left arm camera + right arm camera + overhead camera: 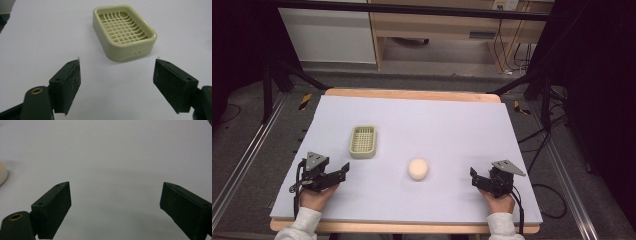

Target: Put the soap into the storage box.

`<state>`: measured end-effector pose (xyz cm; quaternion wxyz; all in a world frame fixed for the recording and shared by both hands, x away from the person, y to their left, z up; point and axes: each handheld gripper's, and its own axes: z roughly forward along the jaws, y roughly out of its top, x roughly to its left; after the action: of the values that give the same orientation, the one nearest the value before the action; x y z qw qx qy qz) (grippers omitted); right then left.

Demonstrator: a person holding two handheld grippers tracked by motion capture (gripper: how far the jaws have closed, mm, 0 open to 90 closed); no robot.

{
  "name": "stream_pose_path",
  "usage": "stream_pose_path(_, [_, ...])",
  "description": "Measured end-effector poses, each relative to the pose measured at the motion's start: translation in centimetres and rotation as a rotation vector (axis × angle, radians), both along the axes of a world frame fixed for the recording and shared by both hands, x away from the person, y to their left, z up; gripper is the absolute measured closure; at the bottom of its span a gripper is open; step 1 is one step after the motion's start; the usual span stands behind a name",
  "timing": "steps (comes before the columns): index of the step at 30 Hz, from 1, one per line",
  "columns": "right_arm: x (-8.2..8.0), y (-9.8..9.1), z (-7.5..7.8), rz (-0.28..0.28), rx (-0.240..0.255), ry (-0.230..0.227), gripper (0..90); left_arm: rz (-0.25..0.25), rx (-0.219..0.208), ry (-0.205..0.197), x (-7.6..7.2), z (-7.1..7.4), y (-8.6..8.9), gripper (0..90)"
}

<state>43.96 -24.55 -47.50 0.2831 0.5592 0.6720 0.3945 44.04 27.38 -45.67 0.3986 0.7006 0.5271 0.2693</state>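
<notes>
A pale green slotted soap dish [363, 141] sits on the lavender table cover, left of centre. A cream round soap bar [418, 169] lies near the middle front. My left gripper [343, 170] rests at the front left, open and holding nothing. In the left gripper view the soap dish [125, 32] stands just beyond the left gripper [117, 75], its grid empty. At the front right my right gripper [473, 176] is open with nothing between its jaws. The right gripper view has the right gripper [115, 205] over bare cover, with the soap bar [3, 177] at the left edge.
The lavender cover [447, 125] spreads over a wooden table whose edge [412, 94] shows at the back. Black frame legs [267, 85] and cables [542, 140] stand on the floor around it. Wooden furniture [437, 25] stands behind.
</notes>
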Motion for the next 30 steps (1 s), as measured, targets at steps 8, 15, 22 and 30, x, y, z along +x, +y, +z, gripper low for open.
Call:
stream_pose_path(8, [-0.1,0.0,0.2,0.01,0.009,-0.001,9.8,-0.033,0.009,-0.002,-0.4,0.3,-1.2,21.4])
stream_pose_path(15, [-0.2,0.2,0.2,0.011,0.002,-0.006,9.8,-0.055,0.01,-0.003,-0.6,0.5,-1.8,21.4])
stream_pose_path(22, [-0.2,0.3,0.2,0.027,0.005,0.003,9.8,-0.068,0.013,0.001,-0.7,0.6,-2.3,21.4])
stream_pose_path(30, [-0.2,0.3,0.2,0.034,-0.003,-0.001,9.8,-0.086,0.026,0.004,-0.7,0.6,-2.7,21.4])
